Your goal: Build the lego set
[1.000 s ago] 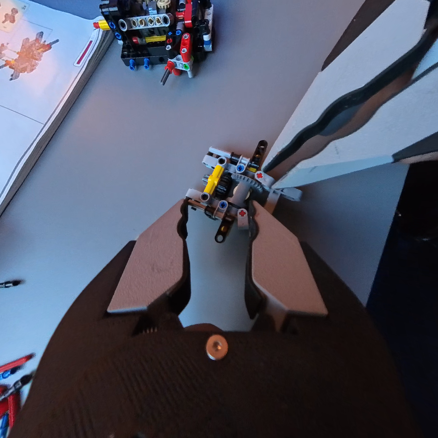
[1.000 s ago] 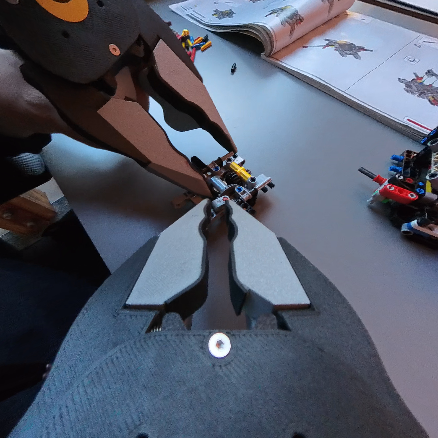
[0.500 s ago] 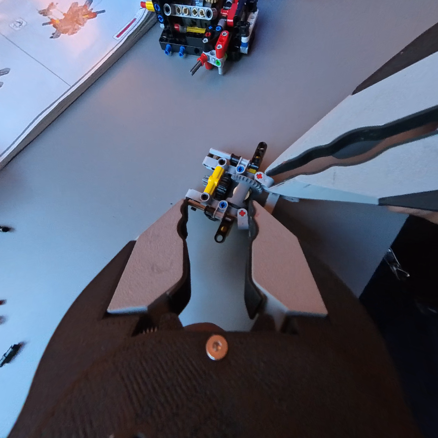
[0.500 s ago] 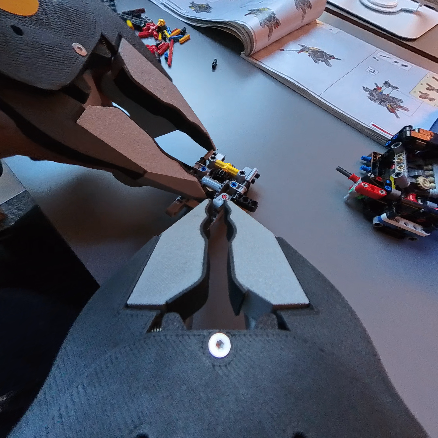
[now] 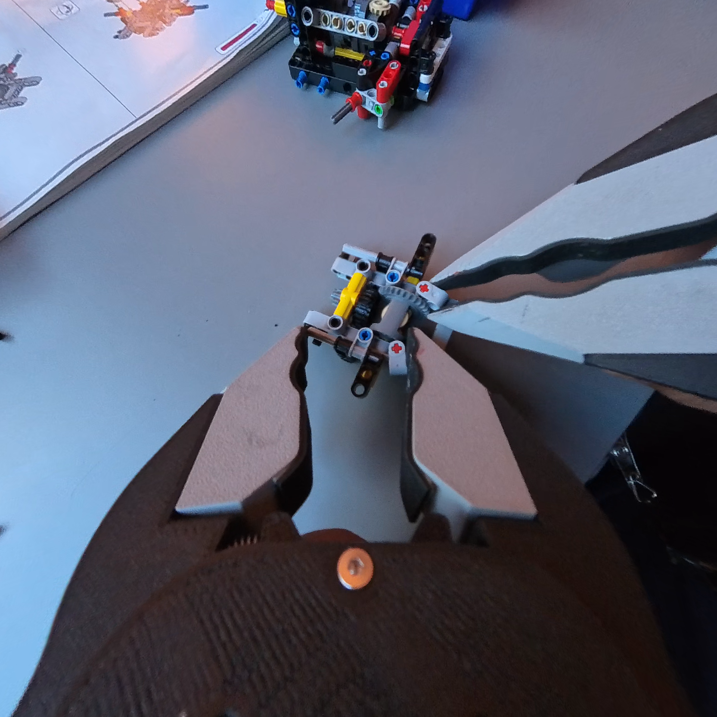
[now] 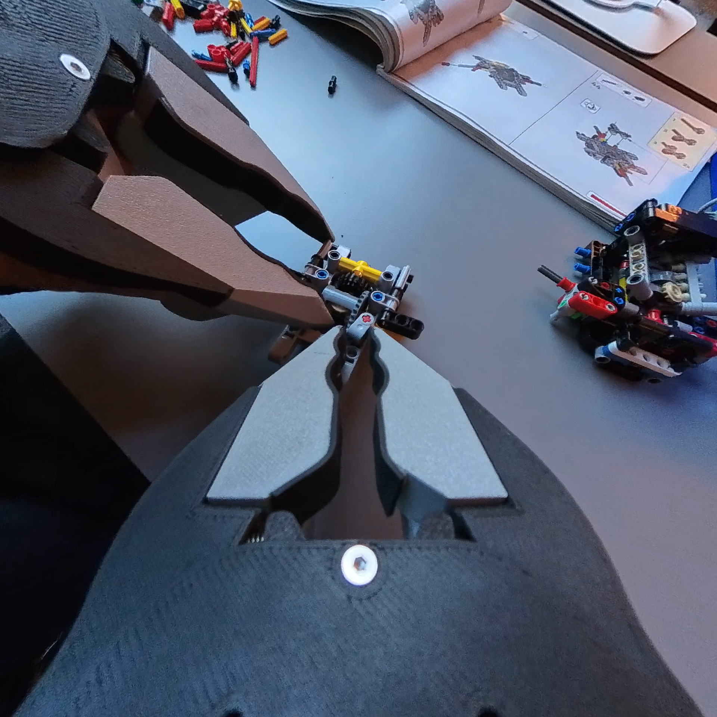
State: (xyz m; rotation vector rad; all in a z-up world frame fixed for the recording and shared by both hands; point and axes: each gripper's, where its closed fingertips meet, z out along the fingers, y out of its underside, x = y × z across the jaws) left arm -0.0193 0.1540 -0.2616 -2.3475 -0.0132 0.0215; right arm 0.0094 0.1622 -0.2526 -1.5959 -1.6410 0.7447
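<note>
Tongs from both hands meet on one small gear assembly (image 5: 372,306) of grey beams, a yellow cross piece and toothed wheels, near the worktop's (image 5: 194,232) edge. The left tongs (image 5: 357,349) are spread wide around its near end; one pad presses the end of a dark axle and the other lies against the grey connector with a red cross — the assembly is grasped across that width. The right tongs (image 6: 355,349) come in from the side, nearly closed, clenched on a thin grey lever (image 6: 359,329) with a red axle end that juts from the assembly; both pads press on it.

Well apart from the tongs, farther up the grey worktop, stands a larger brick model (image 5: 372,54) in black, red, blue and white; just beside it lies an open instruction booklet (image 5: 116,70). A heap of loose pieces (image 6: 229,31) — red, yellow, blue — lies beyond the left tongs, and a single black pin (image 6: 331,83) rests alone between the heap and the booklet.
</note>
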